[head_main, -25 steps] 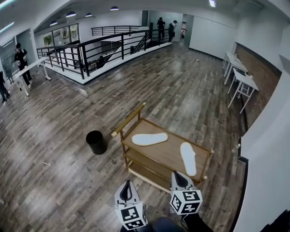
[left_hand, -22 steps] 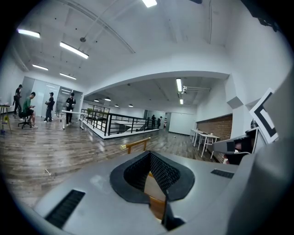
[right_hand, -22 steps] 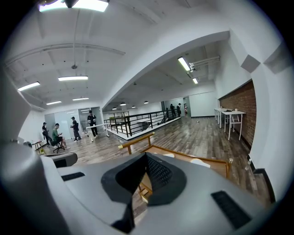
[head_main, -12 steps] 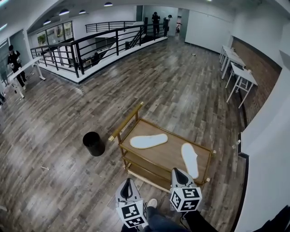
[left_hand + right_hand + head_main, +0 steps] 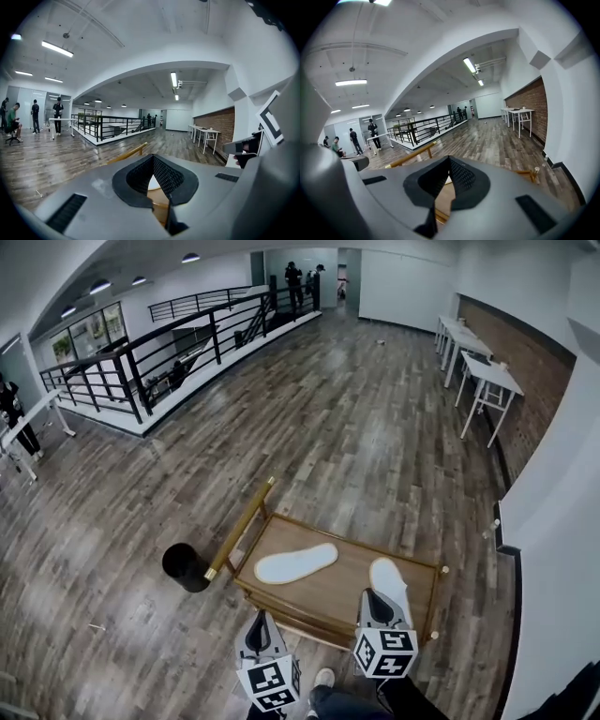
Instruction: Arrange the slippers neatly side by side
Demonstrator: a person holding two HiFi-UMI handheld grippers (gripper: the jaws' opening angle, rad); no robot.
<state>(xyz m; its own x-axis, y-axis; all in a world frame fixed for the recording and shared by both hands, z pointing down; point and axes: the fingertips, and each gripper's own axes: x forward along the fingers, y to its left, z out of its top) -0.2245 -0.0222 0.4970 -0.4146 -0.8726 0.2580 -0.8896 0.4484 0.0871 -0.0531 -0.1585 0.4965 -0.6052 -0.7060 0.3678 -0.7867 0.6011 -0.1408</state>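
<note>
Person had stepped in closer, so the wooden trolley (image 5: 342,585) now sat right under the left gripper (image 5: 262,622) and right gripper (image 5: 374,600), both pinched shut, holding nothing. On its top, the left flat white slipper (image 5: 295,563) and right flat white slipper (image 5: 387,577) lay well apart, not yet arranged.

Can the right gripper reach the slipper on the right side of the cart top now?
Probably yes: the right gripper is near the end of that slipper, which lies uncovered on the cart with nothing between them. Its jaws are shut and must open first.
</note>
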